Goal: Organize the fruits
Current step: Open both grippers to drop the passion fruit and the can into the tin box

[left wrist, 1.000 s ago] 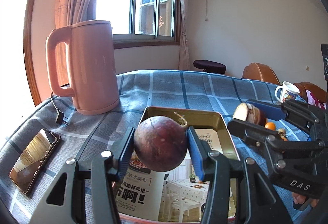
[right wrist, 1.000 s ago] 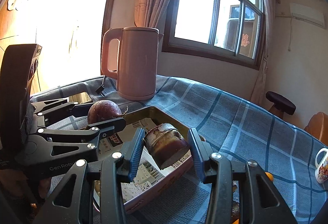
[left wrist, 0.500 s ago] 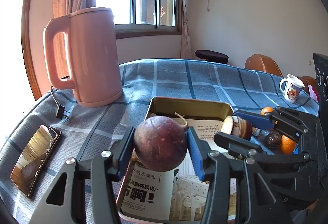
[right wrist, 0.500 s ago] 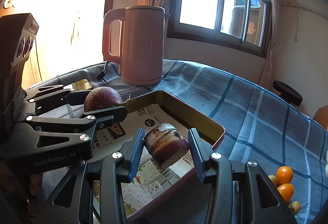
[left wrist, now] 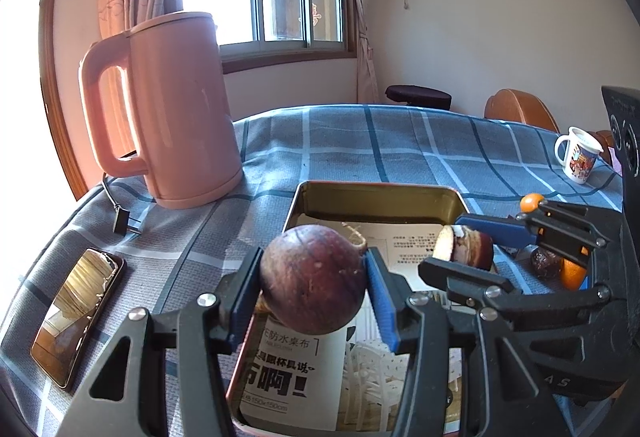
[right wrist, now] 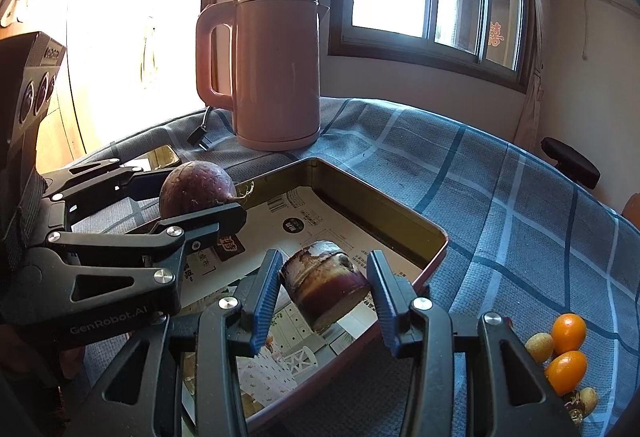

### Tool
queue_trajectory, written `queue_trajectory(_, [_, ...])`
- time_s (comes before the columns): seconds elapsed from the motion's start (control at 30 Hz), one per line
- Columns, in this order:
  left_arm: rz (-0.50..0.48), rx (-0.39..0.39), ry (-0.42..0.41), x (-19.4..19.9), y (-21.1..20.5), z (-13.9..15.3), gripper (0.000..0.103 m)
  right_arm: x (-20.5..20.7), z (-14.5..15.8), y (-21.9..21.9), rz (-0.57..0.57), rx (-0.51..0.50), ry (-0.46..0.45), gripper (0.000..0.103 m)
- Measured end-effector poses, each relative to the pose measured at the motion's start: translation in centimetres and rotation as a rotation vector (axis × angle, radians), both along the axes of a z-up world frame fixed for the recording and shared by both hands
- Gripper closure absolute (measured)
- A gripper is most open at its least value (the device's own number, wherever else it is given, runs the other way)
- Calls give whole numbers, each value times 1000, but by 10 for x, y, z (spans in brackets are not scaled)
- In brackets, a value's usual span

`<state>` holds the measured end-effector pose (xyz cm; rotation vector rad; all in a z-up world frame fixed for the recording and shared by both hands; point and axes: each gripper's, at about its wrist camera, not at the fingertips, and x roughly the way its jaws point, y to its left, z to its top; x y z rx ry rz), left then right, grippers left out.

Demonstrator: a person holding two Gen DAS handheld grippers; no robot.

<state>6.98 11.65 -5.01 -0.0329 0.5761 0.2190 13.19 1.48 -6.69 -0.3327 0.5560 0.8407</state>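
Left tongs [left wrist: 314,283] clamp a round purple passion fruit [left wrist: 313,279]; right tongs [right wrist: 323,287] clamp a cut brown fruit chunk [right wrist: 324,285]. Only the left view shows the white printed mug [left wrist: 578,155].

Tablecloth [left wrist: 400,153]: blue-grey with a plaid of dark blue and white lines. Kettle [left wrist: 176,109]: plain pale pink. Tray [right wrist: 380,213]: dull gold inside, reddish outer rim, lined with white paper printed in black characters. Round fruit [left wrist: 314,285]: dark maroon, faintly speckled. Cut fruit piece [right wrist: 326,285]: purple-brown skin with streaks, pale cream cut face. Small fruits [right wrist: 568,329]: bright orange; neighbouring ones appear tan. Gripper pads [right wrist: 264,293]: blue on black frames. Mug [left wrist: 578,155]: white with a multicoloured print.
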Motion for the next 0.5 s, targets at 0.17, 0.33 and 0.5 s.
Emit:
queue_trajectory(0.17, [6,6,0,0,0,0,50,2,-1,-1,7,6,16,56])
queue_trajectory(0.33, [31,0,-23,-5,4,3,42,4,2,-6,-13,32,18,40])
queue_trajectory(0.5, [37,-7,-78,-13,1,8,34,-2,7,-14,-42,61,-26,38])
